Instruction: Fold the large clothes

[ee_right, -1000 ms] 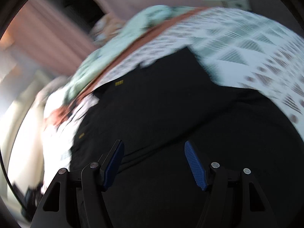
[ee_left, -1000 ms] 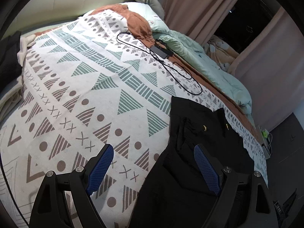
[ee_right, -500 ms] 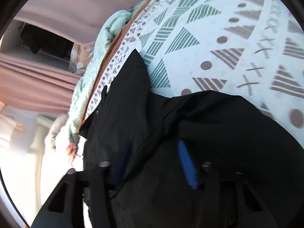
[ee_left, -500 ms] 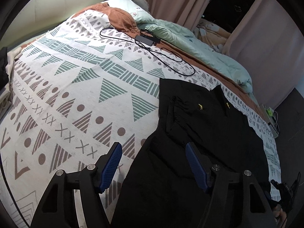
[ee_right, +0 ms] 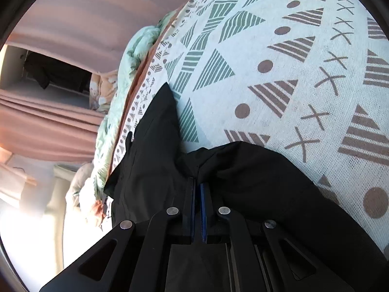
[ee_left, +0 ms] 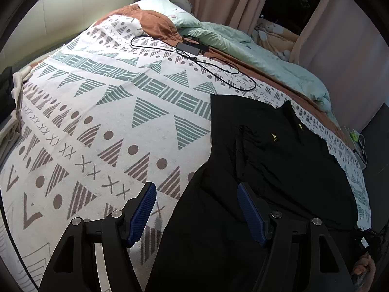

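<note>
On the bed [ee_left: 102,112], the right gripper [ee_right: 197,192] just clamped its fingers onto the black jacket [ee_left: 267,170]; left gripper [ee_left: 197,209] still open, so folding can start.

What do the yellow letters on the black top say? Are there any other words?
Yellow stitching on the chest of the black top: too small and tilted to read surely.
Small yellow mark by its collar: too small to read.
No other words show, in either view.

The right gripper [ee_right: 197,189] comes down onto the black garment [ee_right: 255,182] and its jaws close, seemingly pinching a fold of cloth; the left gripper [ee_left: 197,209] narrows slightly over the garment's edge.
</note>
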`<state>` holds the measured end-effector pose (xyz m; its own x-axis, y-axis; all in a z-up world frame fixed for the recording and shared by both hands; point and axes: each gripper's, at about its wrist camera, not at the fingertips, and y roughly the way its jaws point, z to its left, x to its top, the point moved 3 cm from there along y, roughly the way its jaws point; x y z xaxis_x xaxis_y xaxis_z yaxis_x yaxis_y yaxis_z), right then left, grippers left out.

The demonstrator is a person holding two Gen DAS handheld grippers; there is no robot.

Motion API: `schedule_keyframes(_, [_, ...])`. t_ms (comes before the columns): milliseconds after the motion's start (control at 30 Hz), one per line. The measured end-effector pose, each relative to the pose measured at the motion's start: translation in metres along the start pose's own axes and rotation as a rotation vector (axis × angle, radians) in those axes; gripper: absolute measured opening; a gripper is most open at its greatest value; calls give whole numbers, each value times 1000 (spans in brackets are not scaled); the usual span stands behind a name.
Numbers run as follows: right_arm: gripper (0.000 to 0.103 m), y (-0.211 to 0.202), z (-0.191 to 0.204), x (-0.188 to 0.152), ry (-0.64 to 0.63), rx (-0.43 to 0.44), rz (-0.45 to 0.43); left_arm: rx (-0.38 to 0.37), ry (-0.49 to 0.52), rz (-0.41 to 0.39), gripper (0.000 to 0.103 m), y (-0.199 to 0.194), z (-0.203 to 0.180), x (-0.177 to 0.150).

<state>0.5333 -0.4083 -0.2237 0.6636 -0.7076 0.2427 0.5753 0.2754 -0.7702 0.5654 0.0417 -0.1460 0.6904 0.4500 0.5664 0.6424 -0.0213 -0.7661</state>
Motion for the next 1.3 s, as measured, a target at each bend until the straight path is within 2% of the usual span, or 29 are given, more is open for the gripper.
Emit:
schedule_keyframes(100, [16, 0, 5, -3, -5, -34, 24, 1, 4, 3, 71, -2, -2, 1])
schedule_keyframes(167, [33, -2, 9, -5, -7, -32, 33, -2, -2, 0, 71, -6, -2, 2])
schedule_keyframes(267, [48, -13, 16, -6, -36, -48, 21, -11, -5, -5, 71, -14, -5, 5])
schedule_keyframes(467, [65, -39, 26, -14, -76, -50, 8, -14, -11, 12, 73, -31, -4, 8])
schedule_keyframes(500, [66, -46, 28, -17, -91, -51, 7, -21, -19, 14, 74, -34, -3, 8])
schedule_keyframes(567, [74, -59, 30, -23, -112, -55, 0, -36, -40, 10, 85, -43, 1, 7])
schedule_keyframes(667, [86, -80, 34, -32, -132, -60, -21, -46, -53, -12, 90, -59, 5, 2])
schedule_keyframes(767, [90, -96, 36, -46, -161, -52, -19, -68, -66, -11, 90, -73, 7, -6])
schedule_keyframes(1000, [91, -138, 25, -89, -197, -59, -2, -71, -40, -23, 90, -101, 10, -38])
schedule_keyframes(1300, [92, -200, -7, -139, -157, 23, -26, -109, -4, -61, 90, -146, 16, -94])
